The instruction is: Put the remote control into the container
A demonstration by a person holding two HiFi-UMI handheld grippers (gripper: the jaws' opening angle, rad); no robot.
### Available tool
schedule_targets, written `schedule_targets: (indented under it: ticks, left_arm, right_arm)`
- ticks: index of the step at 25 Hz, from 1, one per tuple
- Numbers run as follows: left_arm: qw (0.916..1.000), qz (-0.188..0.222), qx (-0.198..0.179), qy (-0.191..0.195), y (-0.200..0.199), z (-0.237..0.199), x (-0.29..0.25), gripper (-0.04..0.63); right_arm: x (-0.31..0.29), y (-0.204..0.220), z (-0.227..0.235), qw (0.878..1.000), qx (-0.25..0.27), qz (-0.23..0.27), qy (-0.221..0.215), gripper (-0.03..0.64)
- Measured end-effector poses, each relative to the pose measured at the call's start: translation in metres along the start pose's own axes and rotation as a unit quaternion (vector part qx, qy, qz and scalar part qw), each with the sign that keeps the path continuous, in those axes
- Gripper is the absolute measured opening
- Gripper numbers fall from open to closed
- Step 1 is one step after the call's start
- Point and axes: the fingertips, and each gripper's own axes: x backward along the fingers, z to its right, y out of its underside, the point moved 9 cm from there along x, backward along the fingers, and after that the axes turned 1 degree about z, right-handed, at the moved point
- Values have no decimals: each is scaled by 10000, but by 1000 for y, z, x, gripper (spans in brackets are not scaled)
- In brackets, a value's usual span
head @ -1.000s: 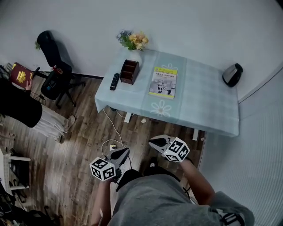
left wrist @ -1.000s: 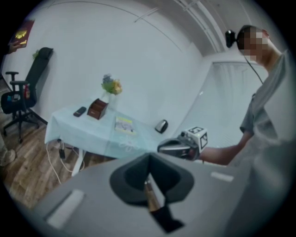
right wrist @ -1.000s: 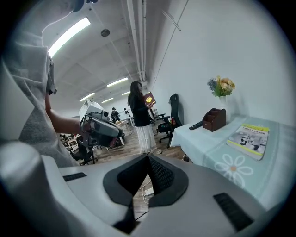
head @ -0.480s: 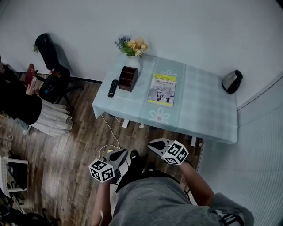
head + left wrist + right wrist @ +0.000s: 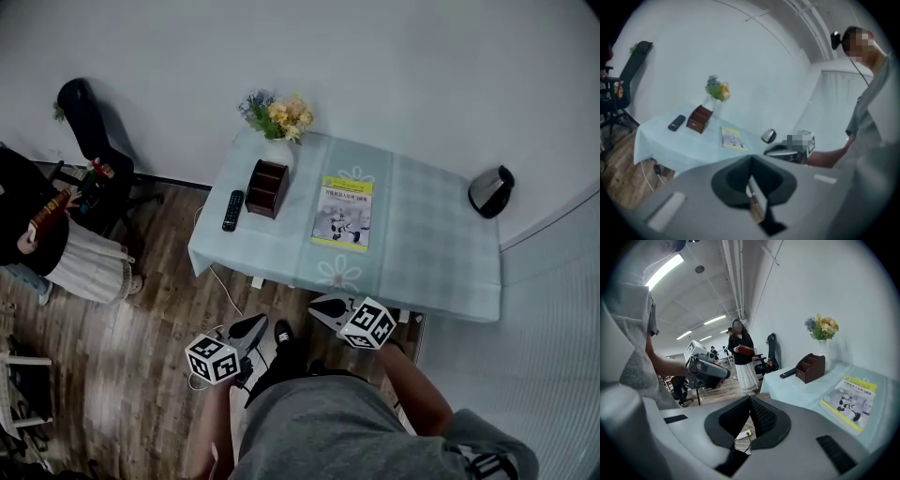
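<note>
I seem to stand in an open office or studio: strip lights (image 5: 665, 269) and bare pipes (image 5: 735, 273) cross a high ceiling, an office chair (image 5: 80, 112) stands on wood-plank floor (image 5: 141, 347), and a cloth-covered tabletop (image 5: 431, 244) sits against a white wall (image 5: 375, 66).

On the table (image 5: 431, 267), the remote control (image 5: 232, 209) lies at the left end, just left of the container (image 5: 267, 187). A vase of flowers (image 5: 278, 122) stands behind the container. A booklet (image 5: 342, 213) lies to the container's right, and a kettle (image 5: 491, 190) sits at the far right corner. An office chair (image 5: 86, 117) stands left of the table.
</note>
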Motion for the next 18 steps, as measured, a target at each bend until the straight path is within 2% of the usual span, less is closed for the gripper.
schedule_targets:
  ticks: [8,18]
  left_arm:
    - [9999,-118,20,114,-28,-36,-21,0]
    - [9993,-198,8,324,-49,-70,-33,0]
  right_arm:
    - [-28,-24,37,10000,-48,44,18,17]
    - [-53,-40,59,9999,-79,-17,147,17]
